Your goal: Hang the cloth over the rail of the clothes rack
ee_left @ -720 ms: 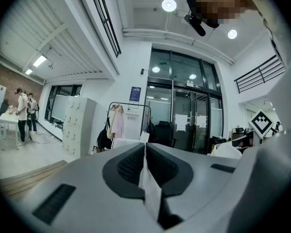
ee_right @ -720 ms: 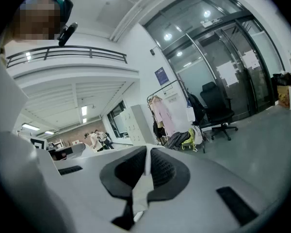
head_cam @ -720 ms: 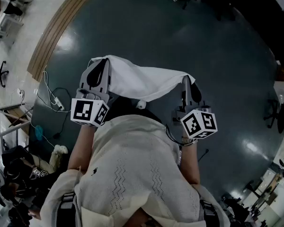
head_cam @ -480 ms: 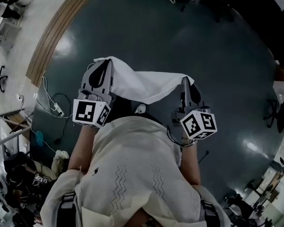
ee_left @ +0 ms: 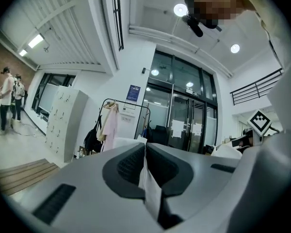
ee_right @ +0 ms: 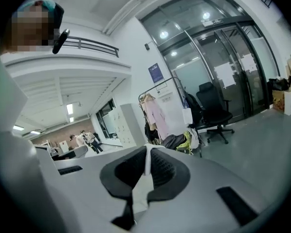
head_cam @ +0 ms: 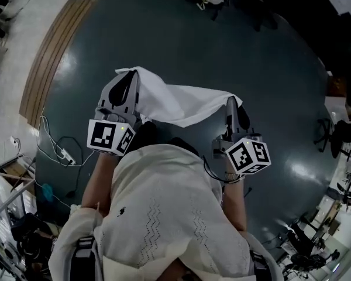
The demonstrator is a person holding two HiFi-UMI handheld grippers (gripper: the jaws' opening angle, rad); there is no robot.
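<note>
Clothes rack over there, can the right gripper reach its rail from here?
Probably not yet. The black metal clothes rack stands far off across the open grey floor, and the right gripper is shut on the white cloth.

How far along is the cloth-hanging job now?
Done: left gripper and right gripper are each shut on an end of the white cloth. In hand: cloth held spread above the floor. Left: reach the distant clothes rack and drape the cloth over it.
</note>
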